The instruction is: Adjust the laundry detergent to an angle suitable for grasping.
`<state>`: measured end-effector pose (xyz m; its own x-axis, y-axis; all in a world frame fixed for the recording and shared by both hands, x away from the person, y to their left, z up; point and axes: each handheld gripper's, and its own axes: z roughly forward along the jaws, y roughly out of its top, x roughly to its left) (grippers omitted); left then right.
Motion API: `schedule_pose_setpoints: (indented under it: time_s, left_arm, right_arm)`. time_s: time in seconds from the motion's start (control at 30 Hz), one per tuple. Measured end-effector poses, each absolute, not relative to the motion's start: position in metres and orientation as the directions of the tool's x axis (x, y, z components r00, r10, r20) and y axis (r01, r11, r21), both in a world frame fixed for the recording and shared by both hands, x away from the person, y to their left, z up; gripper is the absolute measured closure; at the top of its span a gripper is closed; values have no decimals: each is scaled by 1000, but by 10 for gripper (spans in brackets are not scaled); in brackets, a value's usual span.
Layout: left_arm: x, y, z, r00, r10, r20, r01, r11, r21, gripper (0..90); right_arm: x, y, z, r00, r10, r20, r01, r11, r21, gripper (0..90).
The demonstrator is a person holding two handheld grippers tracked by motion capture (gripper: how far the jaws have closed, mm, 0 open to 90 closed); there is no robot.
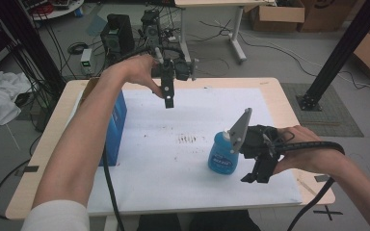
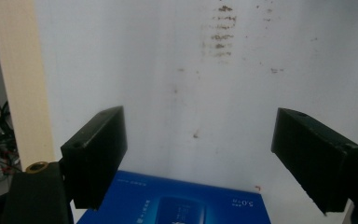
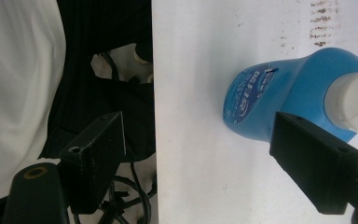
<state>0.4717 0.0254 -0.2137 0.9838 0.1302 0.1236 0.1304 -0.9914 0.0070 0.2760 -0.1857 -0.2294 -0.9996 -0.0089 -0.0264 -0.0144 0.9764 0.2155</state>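
Blue bottle (image 1: pixel 222 157) stands on the white bench (image 1: pixel 183 192), just beside the right claw (image 1: pixel 253 178), released. Left claw (image 1: pixel 169 102) hangs released near a blue box (image 1: pixel 117 126).

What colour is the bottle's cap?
White, on a blue bottle; the cap shows best in the right gripper view.

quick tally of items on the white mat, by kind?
Blue bottle: 1
Blue box: 1
Total: 2
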Motion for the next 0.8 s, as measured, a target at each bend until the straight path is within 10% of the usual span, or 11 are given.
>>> schedule_pose_setpoints:
  time_s: [0.8]
  left_arm:
    - [468,30,-201,979,144,144,147,-989,-5,189]
  right_arm:
    - [280,-183,-232,-1000,-16,-26,-22,975,221,178]
